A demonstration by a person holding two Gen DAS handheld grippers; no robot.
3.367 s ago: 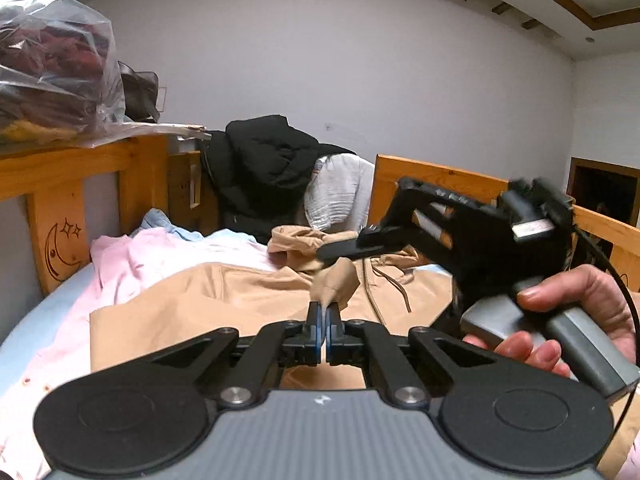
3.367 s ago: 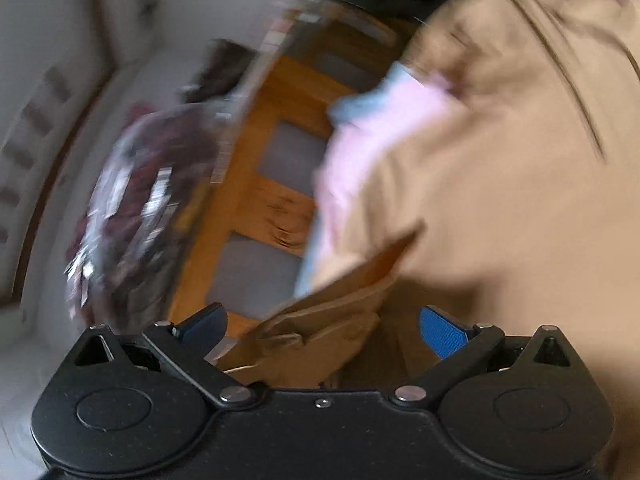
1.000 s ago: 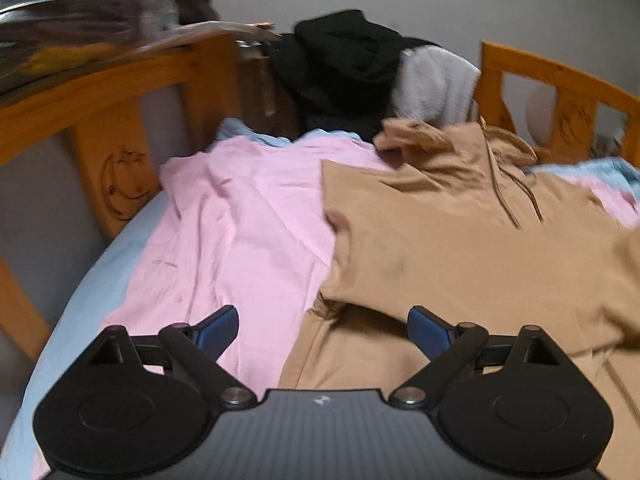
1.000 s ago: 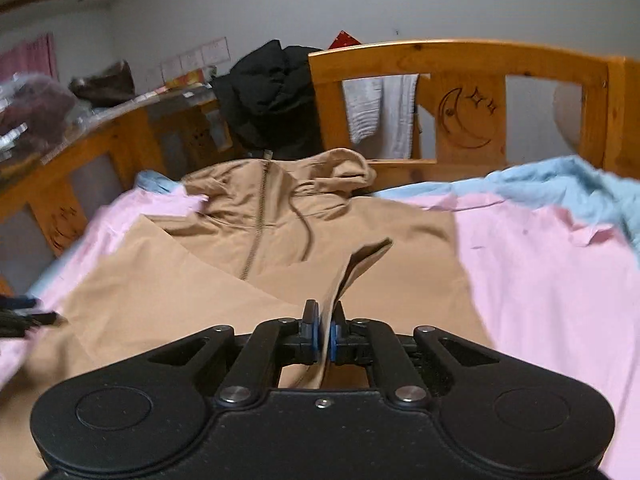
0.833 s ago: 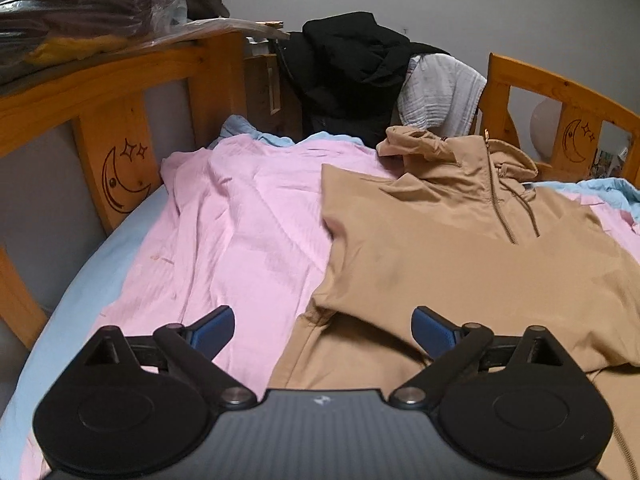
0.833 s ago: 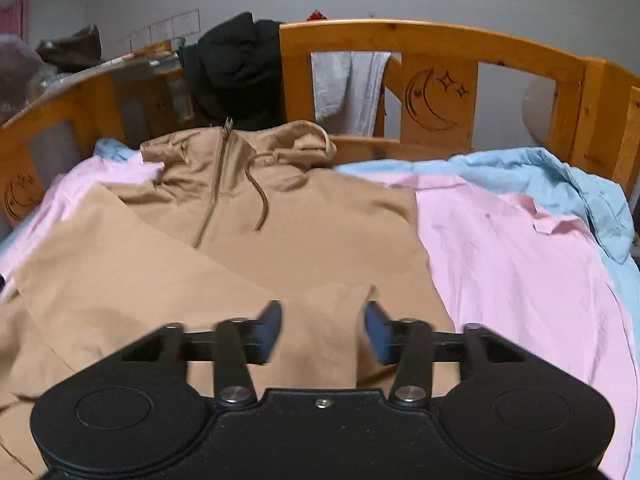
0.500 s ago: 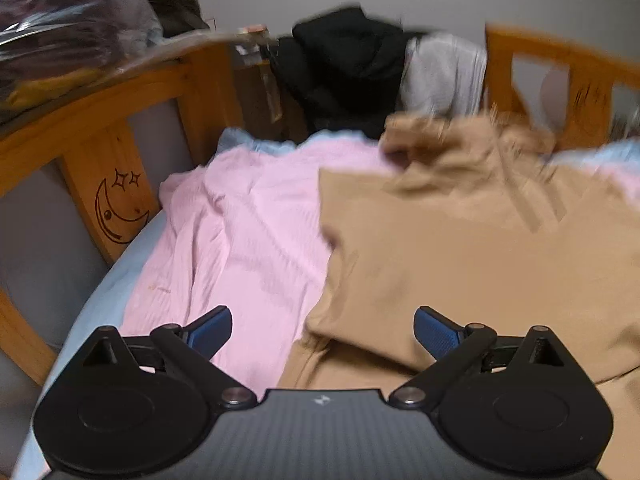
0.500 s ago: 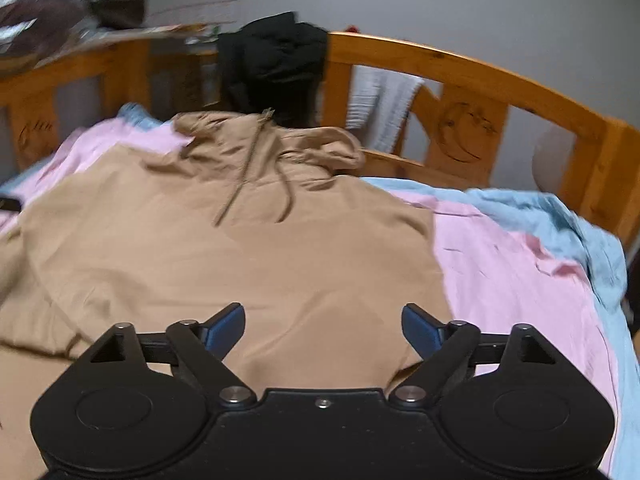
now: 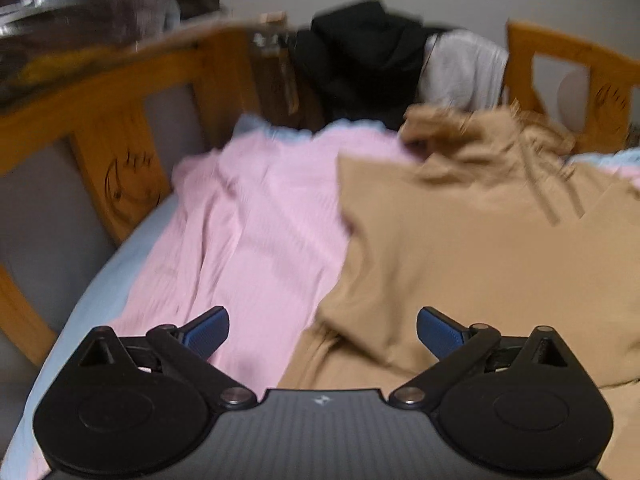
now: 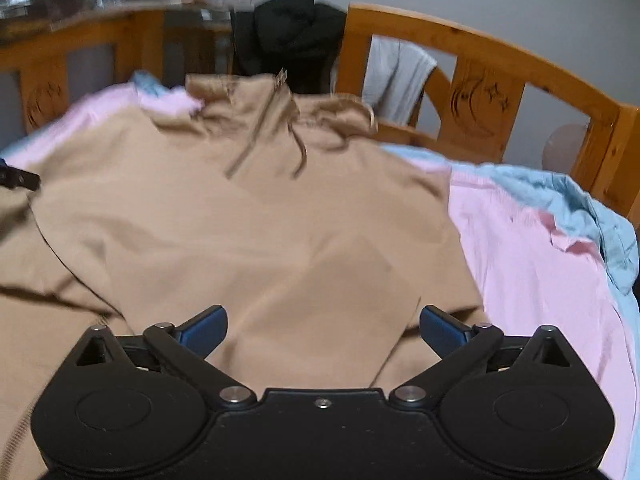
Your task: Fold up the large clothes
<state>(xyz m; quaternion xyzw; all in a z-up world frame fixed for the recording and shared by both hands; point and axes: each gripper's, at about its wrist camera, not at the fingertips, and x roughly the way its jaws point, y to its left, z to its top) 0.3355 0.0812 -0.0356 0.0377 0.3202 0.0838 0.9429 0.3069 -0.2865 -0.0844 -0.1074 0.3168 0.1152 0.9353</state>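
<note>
A tan hooded sweatshirt (image 10: 256, 216) lies front up on the bed, hood toward the headboard, with both sleeves folded in across its body. It also shows in the left wrist view (image 9: 480, 248). My left gripper (image 9: 322, 330) is open and empty above the sweatshirt's left edge. My right gripper (image 10: 322, 326) is open and empty above the sweatshirt's lower right part. The tip of the left gripper shows at the far left of the right wrist view (image 10: 18, 178).
A pink garment (image 9: 248, 224) and a light blue one (image 10: 592, 208) lie spread under the sweatshirt. Wooden bed rails (image 10: 500, 76) with moon carvings run around the bed. A black jacket (image 9: 368, 64) and a grey cloth (image 9: 460, 68) hang on the rail.
My right gripper has let go of the sweatshirt's sleeve, opened wide and drawn back. Both sleeves now lie flat. My left gripper stays open and has shifted a little.
</note>
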